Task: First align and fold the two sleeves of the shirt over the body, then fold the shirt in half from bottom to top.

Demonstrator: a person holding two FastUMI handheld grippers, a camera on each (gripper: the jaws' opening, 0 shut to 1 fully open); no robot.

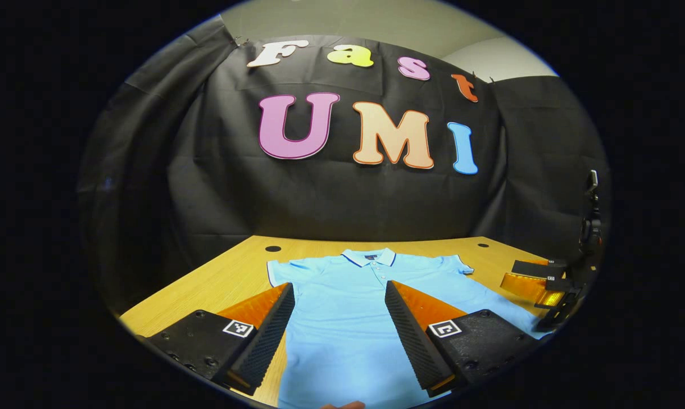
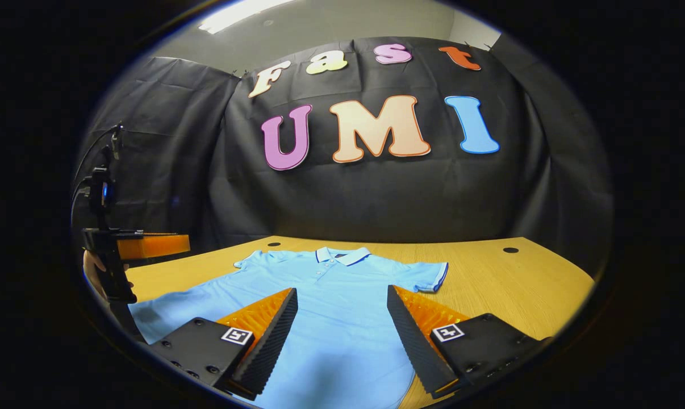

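A light blue polo shirt (image 1: pixel 348 318) lies flat on the wooden table (image 1: pixel 229 278), collar toward the far wall, both short sleeves spread out. In the left gripper view my left gripper (image 1: pixel 338 295) hovers open above the shirt's body, its fingers wide apart and nothing between them. My right gripper (image 1: pixel 538 281) appears at the far right edge of that view. In the right gripper view the same shirt (image 2: pixel 342 295) spreads below my right gripper (image 2: pixel 342 298), which is open and holds nothing. My left gripper (image 2: pixel 149 245) shows at the left there, held by a hand (image 2: pixel 92 267).
The table (image 2: pixel 518 284) has bare wood on either side of the shirt and small dark round holes (image 1: pixel 272 249) near its far corners. Black cloth closes off the back and sides of the booth.
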